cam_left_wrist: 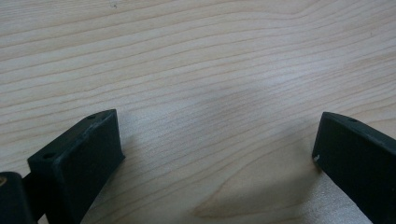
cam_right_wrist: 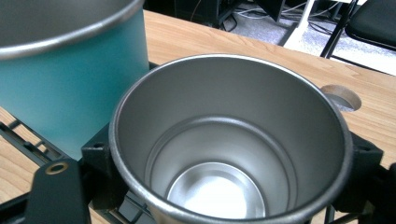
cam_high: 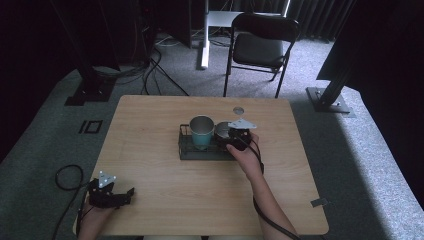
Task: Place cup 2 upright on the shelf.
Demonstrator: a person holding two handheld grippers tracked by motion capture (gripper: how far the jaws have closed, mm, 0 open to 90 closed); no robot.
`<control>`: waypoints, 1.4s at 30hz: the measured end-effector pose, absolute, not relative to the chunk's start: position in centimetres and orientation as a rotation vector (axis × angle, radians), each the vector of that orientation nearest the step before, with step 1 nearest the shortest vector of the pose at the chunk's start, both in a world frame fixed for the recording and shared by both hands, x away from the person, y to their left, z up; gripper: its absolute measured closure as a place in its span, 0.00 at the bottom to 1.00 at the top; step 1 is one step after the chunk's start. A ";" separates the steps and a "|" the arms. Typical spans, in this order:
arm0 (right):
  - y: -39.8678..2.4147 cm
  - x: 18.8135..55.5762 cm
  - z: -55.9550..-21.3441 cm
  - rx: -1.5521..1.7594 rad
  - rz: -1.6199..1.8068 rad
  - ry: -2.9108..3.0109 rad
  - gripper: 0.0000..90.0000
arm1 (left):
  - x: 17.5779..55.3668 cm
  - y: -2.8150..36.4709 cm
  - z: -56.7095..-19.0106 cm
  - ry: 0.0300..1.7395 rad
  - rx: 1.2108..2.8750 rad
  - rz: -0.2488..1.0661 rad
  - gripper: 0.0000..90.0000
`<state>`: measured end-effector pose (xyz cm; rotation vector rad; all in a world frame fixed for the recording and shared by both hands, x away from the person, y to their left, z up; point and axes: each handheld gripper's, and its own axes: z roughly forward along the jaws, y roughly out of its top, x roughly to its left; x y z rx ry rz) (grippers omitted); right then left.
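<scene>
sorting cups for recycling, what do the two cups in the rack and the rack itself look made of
Silver cup: likely brushed stainless steel, dull grey sheen inside, rolled rim. Teal cup: seemingly the same metal, matte teal coat outside, grey inside. Rack: thin dark bars, probably coated wire. Right gripper grips the silver cup.

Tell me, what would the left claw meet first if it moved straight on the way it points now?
Probably the bare wooden table: the open left claw tilts down at it, nothing between its jaws.
</scene>
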<state>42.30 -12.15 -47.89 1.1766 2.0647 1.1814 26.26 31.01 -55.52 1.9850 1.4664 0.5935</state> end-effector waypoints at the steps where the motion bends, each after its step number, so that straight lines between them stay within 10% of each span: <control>1: -12.1 42.4 -47.9 1.177 1.172 2.074 0.20 | 26.3 31.0 -55.5 1.466 1.985 0.594 0.02; 42: -14.0 40.6 -47.2 1.099 1.217 2.119 0.13 | 26.3 31.0 -55.5 1.467 1.985 0.594 0.02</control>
